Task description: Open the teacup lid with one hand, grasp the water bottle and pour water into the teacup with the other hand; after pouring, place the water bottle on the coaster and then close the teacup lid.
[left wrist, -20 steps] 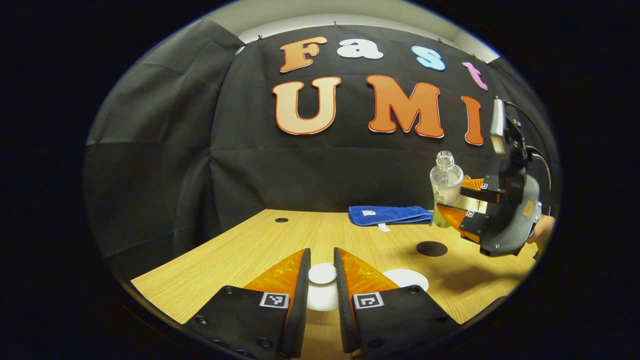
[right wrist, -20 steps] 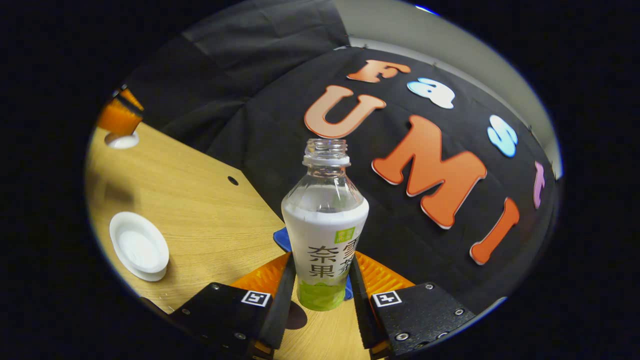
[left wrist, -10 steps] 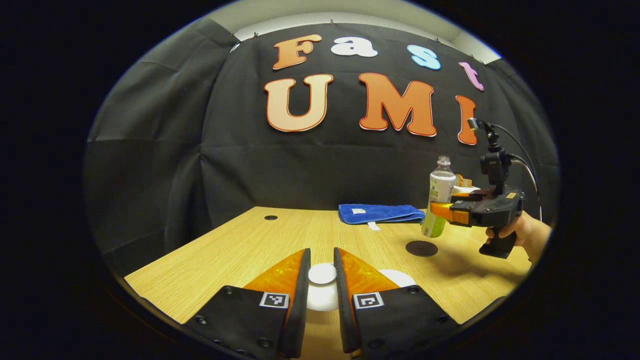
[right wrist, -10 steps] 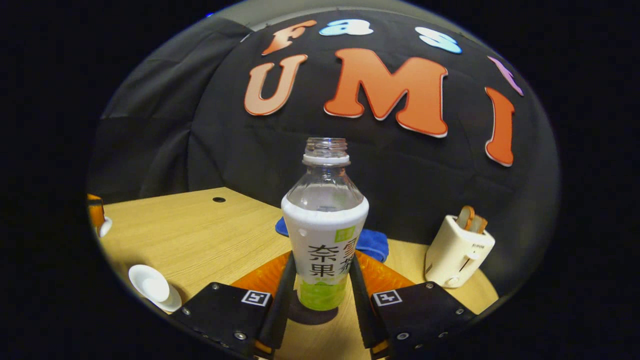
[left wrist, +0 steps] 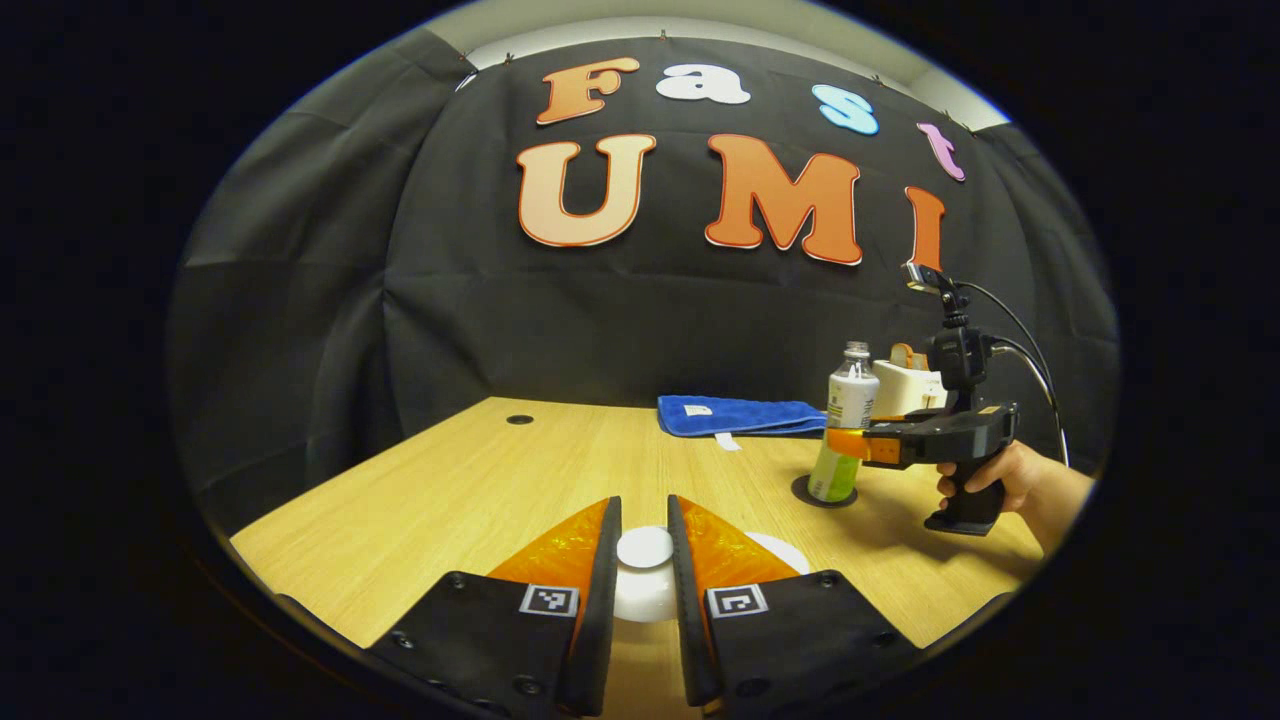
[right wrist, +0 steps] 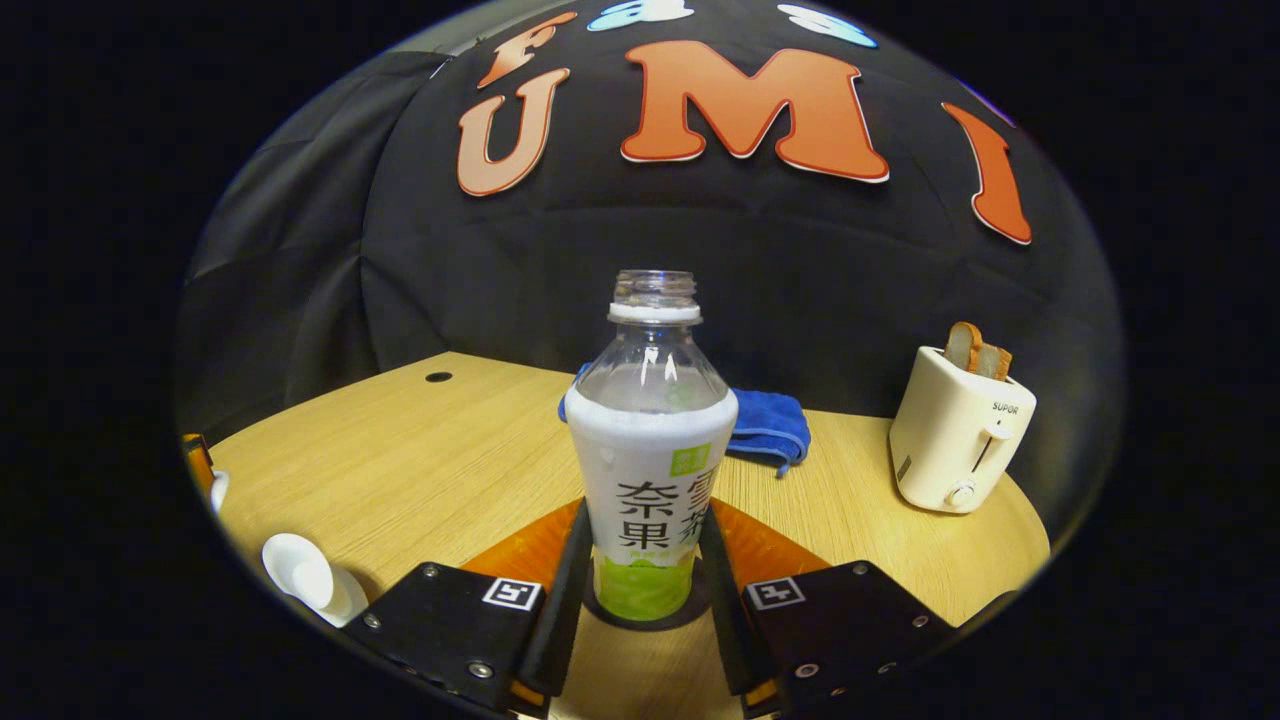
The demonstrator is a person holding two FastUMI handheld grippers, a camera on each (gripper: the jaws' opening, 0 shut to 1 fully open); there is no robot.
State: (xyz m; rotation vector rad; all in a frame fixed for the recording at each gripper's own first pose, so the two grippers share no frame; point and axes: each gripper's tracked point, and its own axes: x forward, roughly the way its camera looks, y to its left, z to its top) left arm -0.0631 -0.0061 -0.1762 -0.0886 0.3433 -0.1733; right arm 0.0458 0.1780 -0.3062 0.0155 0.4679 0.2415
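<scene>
Left gripper (left wrist: 644, 590): fingers clamped on the knob of the round white ceramic teacup lid (left wrist: 644, 576), held between them directly ahead of the camera. Just past its right finger, the white teacup (left wrist: 788, 550) sits on the light wooden table (left wrist: 480, 490), partly hidden. Farther ahead and to the right, the right gripper (left wrist: 850, 443), held by a hand (left wrist: 1015, 478), grips the clear plastic water bottle with white and green label (left wrist: 845, 425). Right gripper (right wrist: 640, 590): both fingers press the bottle's (right wrist: 650, 450) lower label; bottle upright, uncapped, base standing on the dark round coaster (right wrist: 690, 610) between the fingers. Low to the left lies the teacup (right wrist: 305, 575). Beyond the bottle: folded blue cloth (right wrist: 765, 425); to the right, cream toaster holding bread slices (right wrist: 955, 430).
</scene>
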